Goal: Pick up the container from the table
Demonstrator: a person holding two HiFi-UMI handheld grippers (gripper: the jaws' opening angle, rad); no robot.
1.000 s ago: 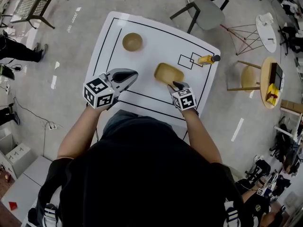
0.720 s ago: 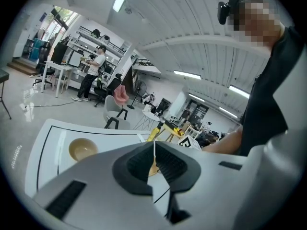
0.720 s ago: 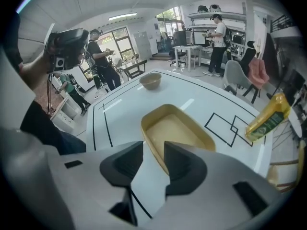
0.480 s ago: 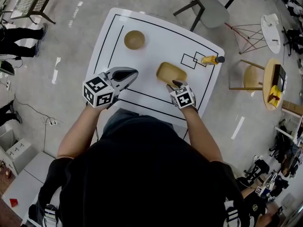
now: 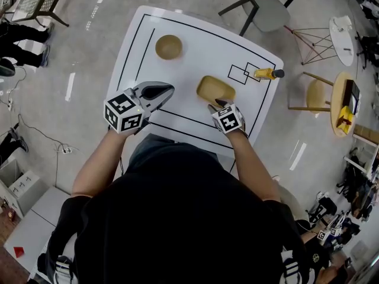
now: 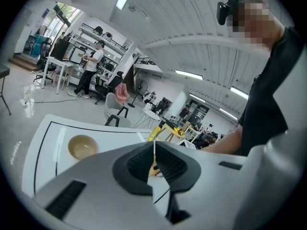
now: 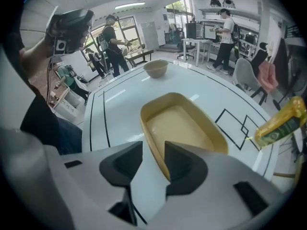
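Right tongs [image 7: 153, 151] lowered, widened, straddling container [image 7: 180, 123] rim.

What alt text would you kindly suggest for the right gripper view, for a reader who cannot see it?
The right tool, its jaws just opened wide, straddles the near rim of a yellow container on a white, black-lined table. Beyond sit a round bowl and, at right, a yellow bottle.

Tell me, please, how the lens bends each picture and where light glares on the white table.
Head view: even light, sharp, only soft shadows; the table edges bow slightly. Left gripper view: strong fisheye bending, black corners, a mosaic patch at upper right. Right gripper view: the same fisheye; pale glare streaks lie on the table beside the container.
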